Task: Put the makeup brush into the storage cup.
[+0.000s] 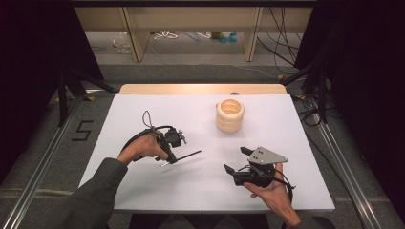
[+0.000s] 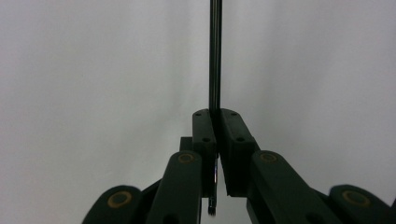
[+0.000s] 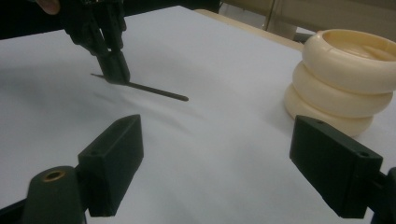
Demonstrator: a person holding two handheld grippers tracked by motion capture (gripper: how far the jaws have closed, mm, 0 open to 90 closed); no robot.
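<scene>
Left gripper (image 1: 173, 153) clamps a thin rod (image 1: 187, 156) near the table (image 1: 143, 102) centre. Right gripper (image 1: 236, 160), jaws wide, sits near the front edge. Stacked rings (image 1: 229, 115) stand toward the rear edge.

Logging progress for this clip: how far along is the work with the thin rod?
Done: the left gripper has closed its jaws on the thin dark rod, gripped near one end. In hand: the rod sits low over the white table, pointing toward the right gripper, which waits open and empty. Left: any placement; the cream ring stack stands untouched, apart from both.

White table (image 1: 143, 191), grey floor (image 1: 38, 143), wooden shelving (image 1: 138, 43).
</scene>
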